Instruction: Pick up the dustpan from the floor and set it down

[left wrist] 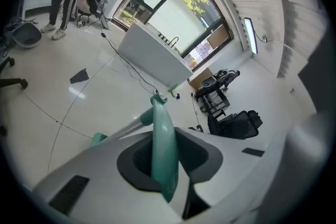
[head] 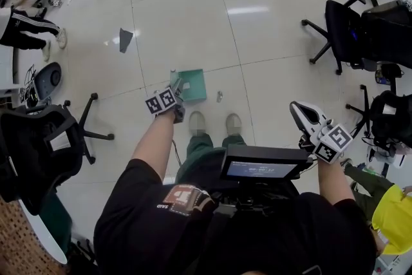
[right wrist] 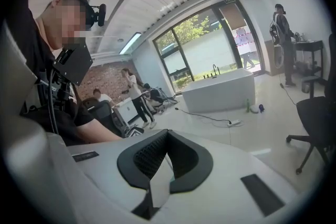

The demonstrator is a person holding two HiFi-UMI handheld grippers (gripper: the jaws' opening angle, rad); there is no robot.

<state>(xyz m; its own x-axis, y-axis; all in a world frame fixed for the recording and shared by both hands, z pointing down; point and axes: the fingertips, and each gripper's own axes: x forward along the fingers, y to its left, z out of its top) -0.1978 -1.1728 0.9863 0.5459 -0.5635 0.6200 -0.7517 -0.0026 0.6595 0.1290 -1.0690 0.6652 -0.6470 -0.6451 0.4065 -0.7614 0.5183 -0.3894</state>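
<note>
Gripping the dustpan (head: pixel 193 84) by its handle, your left tongs (head: pixel 177 94) held it low before your shoes (head: pixel 197 122); your right tongs (head: pixel 300 115) were closed, empty, well apart.

I can read almost nothing here. The small screen (head: pixel 261 169) on my chest rig, at six o'clock in the head view, shows a pale line of characters too small to make out, and the patch (head: pixel 183 198) on my black shirt at seven o'clock carries short upside-down lettering I cannot decipher. The cubes on my left gripper (head: pixel 176 92) and right gripper (head: pixel 299 111) bear only black-and-white square patterns, and the sheets on the window (left wrist: pixel 201 51) at one o'clock in the left gripper view are blurred.
</note>
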